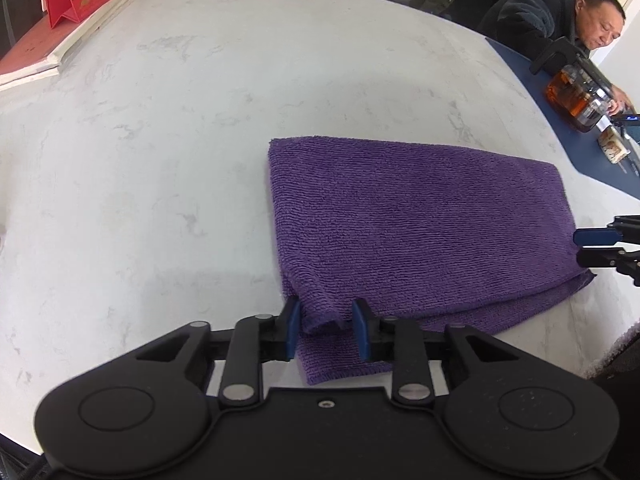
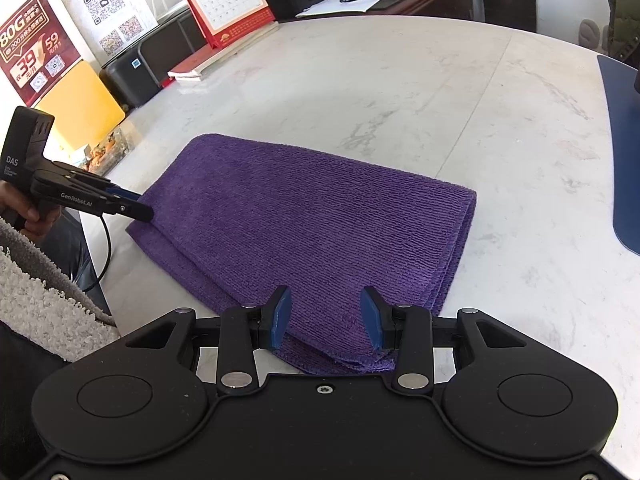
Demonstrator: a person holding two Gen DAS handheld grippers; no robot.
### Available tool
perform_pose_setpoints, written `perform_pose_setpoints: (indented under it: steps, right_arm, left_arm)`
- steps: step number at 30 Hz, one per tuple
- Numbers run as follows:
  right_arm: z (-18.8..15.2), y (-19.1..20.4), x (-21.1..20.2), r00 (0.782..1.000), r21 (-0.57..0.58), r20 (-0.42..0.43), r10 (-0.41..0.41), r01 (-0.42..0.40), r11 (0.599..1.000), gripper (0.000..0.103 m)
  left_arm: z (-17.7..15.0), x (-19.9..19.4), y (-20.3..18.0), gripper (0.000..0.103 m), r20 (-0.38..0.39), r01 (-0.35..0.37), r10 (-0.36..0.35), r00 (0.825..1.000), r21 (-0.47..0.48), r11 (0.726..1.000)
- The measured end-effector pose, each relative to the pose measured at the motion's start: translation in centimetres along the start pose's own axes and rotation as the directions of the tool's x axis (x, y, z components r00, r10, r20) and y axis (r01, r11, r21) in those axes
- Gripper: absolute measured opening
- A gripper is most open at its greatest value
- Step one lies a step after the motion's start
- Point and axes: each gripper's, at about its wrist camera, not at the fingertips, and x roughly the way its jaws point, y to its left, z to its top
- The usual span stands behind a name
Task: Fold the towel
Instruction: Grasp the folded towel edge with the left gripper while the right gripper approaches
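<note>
A purple towel (image 1: 420, 220) (image 2: 312, 220) lies folded in layers on a white marble table (image 1: 160, 160) (image 2: 400, 100). My left gripper (image 1: 326, 312) is at the towel's near left corner, shut on a raised, bunched fold of the top layer. The right wrist view shows the left gripper (image 2: 140, 208) from the side, its fingers at that corner. My right gripper (image 2: 326, 304) stands open over the near right corner, and the cloth lies flat between its blue pads (image 2: 280, 316). In the left wrist view the right gripper (image 1: 584, 246) sits at the towel's right edge.
A red desk calendar (image 2: 224, 4) and a notebook (image 1: 32, 52) stand at the table's far left. A blue mat (image 1: 560, 120) with a glass teapot (image 1: 576, 96) lies far right, where a person (image 1: 532, 16) sits. A black printer (image 2: 152, 64) is behind.
</note>
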Motion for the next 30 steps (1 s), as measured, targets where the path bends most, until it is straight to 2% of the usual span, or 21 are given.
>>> perform_pose_setpoints:
  steps: [4, 8, 14, 20, 26, 30]
  right_arm:
    - [-0.1, -0.1, -0.2, 1.0, 0.004, 0.009, -0.002, 0.002, 1.0, 0.038]
    - [-0.3, -0.1, -0.2, 1.0, 0.011, 0.012, -0.004, 0.004, 1.0, 0.038]
    - [-0.5, -0.1, -0.9, 0.999, 0.01, 0.035, -0.022, 0.021, 1.0, 0.038]
    - [-1.1, -1.1, -2.4, 0.997, 0.089, 0.065, -0.042, 0.036, 0.995, 0.038]
    - [-2.2, -1.3, -3.0, 0.998, 0.17, 0.055, -0.022, 0.012, 0.985, 0.038]
    - [-2.6, -0.2, -2.7, 0.999, 0.189, 0.042, 0.019, -0.027, 0.982, 0.038]
  left_arm:
    - [0.2, 0.2, 0.0, 0.015, -0.007, -0.004, 0.004, 1.0, -0.002, 1.0]
    - [0.6, -0.3, -0.1, 0.005, 0.002, -0.001, 0.001, 1.0, -0.004, 1.0]
    - [1.7, -2.0, -0.7, 0.005, 0.069, 0.045, -0.045, 0.997, -0.006, 0.999]
    - [2.5, -2.6, -0.9, 0.005, 0.108, 0.1, -0.098, 0.989, -0.021, 0.995]
    - [3.0, -2.8, -0.1, 0.005, 0.125, 0.157, -0.146, 0.981, -0.08, 0.984]
    - [3.4, -3.0, 0.1, 0.005, 0.13, 0.16, -0.149, 0.98, -0.08, 0.984]
